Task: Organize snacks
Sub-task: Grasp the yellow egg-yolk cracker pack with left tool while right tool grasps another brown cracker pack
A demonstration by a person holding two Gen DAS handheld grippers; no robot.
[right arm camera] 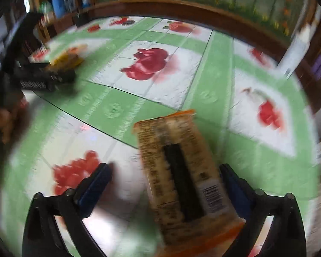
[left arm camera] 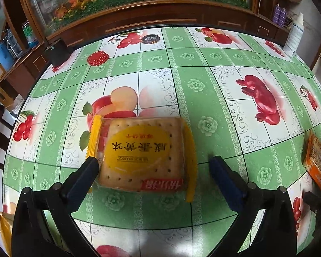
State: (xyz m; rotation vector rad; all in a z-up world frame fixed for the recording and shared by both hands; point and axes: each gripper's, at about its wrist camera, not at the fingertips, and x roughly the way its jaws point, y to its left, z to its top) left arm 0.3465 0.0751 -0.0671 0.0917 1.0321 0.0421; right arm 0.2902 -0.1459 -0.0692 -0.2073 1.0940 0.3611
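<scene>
Desk (left arm camera: 182,81): round, w/ glossy vinyl cloth, green-and-white squares, printed red fruit, slightly embossed texture.
Cracker pack (left arm camera: 142,153): square biscuit w/ pin-holes in clear crinkly plastic wrapper, yellow serrated ends, yellow oval label w/ dark print. Lies flat on desk, near centre, label upside-down to the left wrist view.
Left tool (left arm camera: 152,169): black arms, blue pads, jaws spread wide. Cracker pack sits between them; left pad (left arm camera: 89,171) at or touching the wrapper's left yellow edge, right pad well clear of the pack. No grip.
Orange pack (right arm camera: 182,171): oblong snack in orange-edged wrapper, back side up, dense small print, dark centre strip, barcode at near right. Flat on desk, right of cracker pack; also seen at right rim of left wrist view (left arm camera: 316,160).
Right tool (right arm camera: 163,182): same black/blue build, jaws wide. Orange pack between them, lying closer to right pad; left pad clearly apart from it. Contact on right side: can't tell, view blurred.
Far side: small round black tin (left arm camera: 151,40) w/ pale script, black boxy object (left arm camera: 57,52) at far left edge, white plastic bottle (left arm camera: 294,36) at far right edge.
Beyond desk: dark wood cabinet (left arm camera: 139,17) w/ glass front, flower picture.
Left tool in right wrist view: (right arm camera: 53,72) far left, blurred, over cracker pack.
</scene>
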